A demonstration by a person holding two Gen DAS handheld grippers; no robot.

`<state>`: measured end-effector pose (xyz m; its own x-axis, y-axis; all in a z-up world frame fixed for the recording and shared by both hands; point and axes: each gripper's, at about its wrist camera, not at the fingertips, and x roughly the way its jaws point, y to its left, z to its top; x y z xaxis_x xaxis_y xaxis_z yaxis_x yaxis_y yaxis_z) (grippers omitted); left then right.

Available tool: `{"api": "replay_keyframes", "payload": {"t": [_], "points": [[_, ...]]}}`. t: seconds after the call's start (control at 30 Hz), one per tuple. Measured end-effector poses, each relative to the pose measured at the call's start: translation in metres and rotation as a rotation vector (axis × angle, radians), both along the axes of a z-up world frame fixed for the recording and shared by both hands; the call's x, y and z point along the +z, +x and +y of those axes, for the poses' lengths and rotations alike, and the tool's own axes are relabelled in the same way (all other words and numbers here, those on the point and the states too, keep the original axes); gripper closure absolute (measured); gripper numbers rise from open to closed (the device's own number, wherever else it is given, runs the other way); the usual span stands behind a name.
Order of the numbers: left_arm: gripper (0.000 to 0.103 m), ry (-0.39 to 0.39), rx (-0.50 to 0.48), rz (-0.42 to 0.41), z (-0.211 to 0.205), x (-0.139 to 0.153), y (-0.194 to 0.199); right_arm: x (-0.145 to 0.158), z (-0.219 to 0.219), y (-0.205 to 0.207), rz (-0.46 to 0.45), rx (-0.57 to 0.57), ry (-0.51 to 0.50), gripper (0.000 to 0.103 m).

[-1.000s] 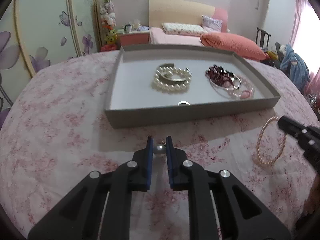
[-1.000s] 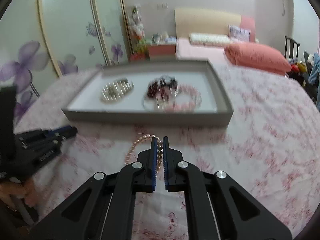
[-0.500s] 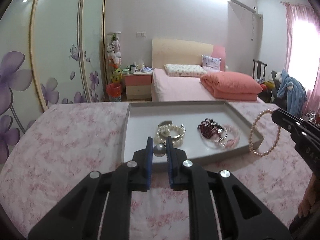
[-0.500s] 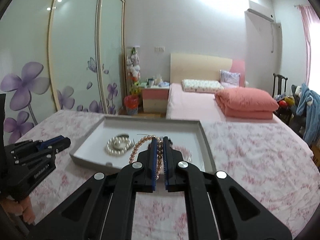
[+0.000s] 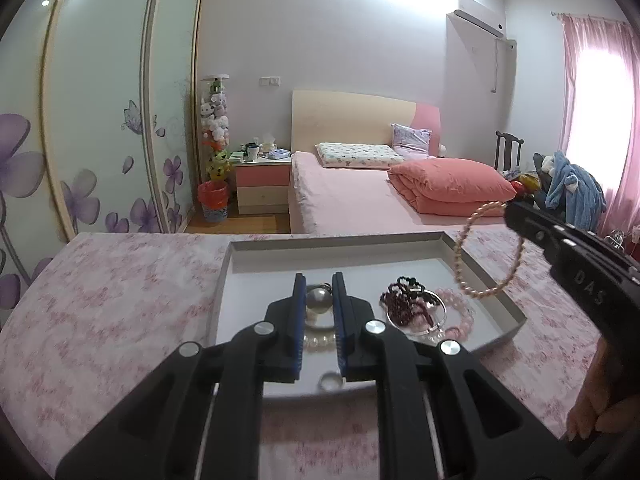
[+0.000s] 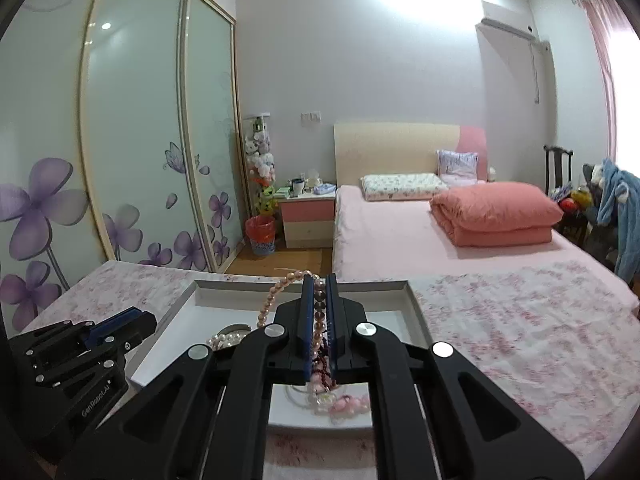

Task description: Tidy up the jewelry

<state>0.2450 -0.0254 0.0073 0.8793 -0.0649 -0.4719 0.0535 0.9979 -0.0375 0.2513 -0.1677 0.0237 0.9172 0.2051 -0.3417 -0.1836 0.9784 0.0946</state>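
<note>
Left wrist: pearl pendant (image 5: 318, 301) clamped between left hand-held gripper (image 5: 319, 292) fingers.

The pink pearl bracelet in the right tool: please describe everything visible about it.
The pink pearl bracelet is a closed loop of small, glossy, peach-pink round beads. The right tool is shut on one part of it, and the rest hangs free as an open ring in the air above the grey tray, touching no other jewelry.

A pink floral tablecloth (image 5: 120, 304) covers the table, bearing the grey tray (image 5: 500, 300).
</note>
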Motion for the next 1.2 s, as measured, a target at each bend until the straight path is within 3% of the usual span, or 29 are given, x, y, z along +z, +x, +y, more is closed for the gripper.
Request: {"api": "replay_keyframes", "payload": {"t": [0.33, 0.37, 0.4, 0.43, 0.47, 0.53, 0.63, 0.73, 0.9, 0.97, 1.1, 1.2], "points": [[0.086, -0.004, -0.016, 0.062, -0.004, -0.022, 0.047, -0.021, 0.008, 0.042, 0.068, 0.009, 0.011, 0.095], [0.083, -0.007, -0.01, 0.067, -0.003, -0.024, 0.05, -0.023, 0.007, 0.044, 0.081, 0.012, 0.013, 0.092], [0.074, -0.016, -0.004, 0.074, 0.0, -0.026, 0.051, -0.023, 0.005, 0.044, 0.093, 0.012, 0.023, 0.09], [0.069, -0.025, 0.004, 0.073, 0.004, -0.025, 0.051, -0.023, 0.002, 0.043, 0.093, 0.011, 0.03, 0.081], [0.069, -0.034, 0.009, 0.067, 0.007, -0.024, 0.049, -0.021, -0.001, 0.039, 0.085, 0.006, 0.034, 0.071], [0.068, -0.045, 0.02, 0.057, 0.017, -0.019, 0.043, -0.016, -0.009, 0.029, 0.064, -0.011, 0.037, 0.065], [0.062, -0.076, 0.041, 0.04, 0.033, -0.01, 0.027, -0.007, -0.02, 0.011, 0.05, -0.016, 0.053, 0.064], [0.055, -0.094, 0.057, 0.015, 0.049, 0.0, 0.005, 0.002, -0.025, -0.011, 0.04, -0.011, 0.054, 0.052], [0.047, -0.135, 0.082, -0.006, 0.068, 0.012, -0.042, 0.01, -0.025, -0.054, 0.042, 0.021, 0.058, 0.045], [0.041, -0.135, 0.089, -0.022, 0.07, 0.017, -0.06, 0.012, -0.023, -0.069, 0.045, 0.023, 0.052, 0.04], [0.016, -0.083, 0.099, -0.061, 0.066, 0.023, -0.1, 0.013, -0.018, -0.1, 0.041, 0.028, 0.032, 0.028], [0.006, -0.047, 0.107, -0.088, 0.061, 0.025, -0.124, 0.01, -0.016, -0.116, 0.032, 0.037, 0.024, 0.016]]}}
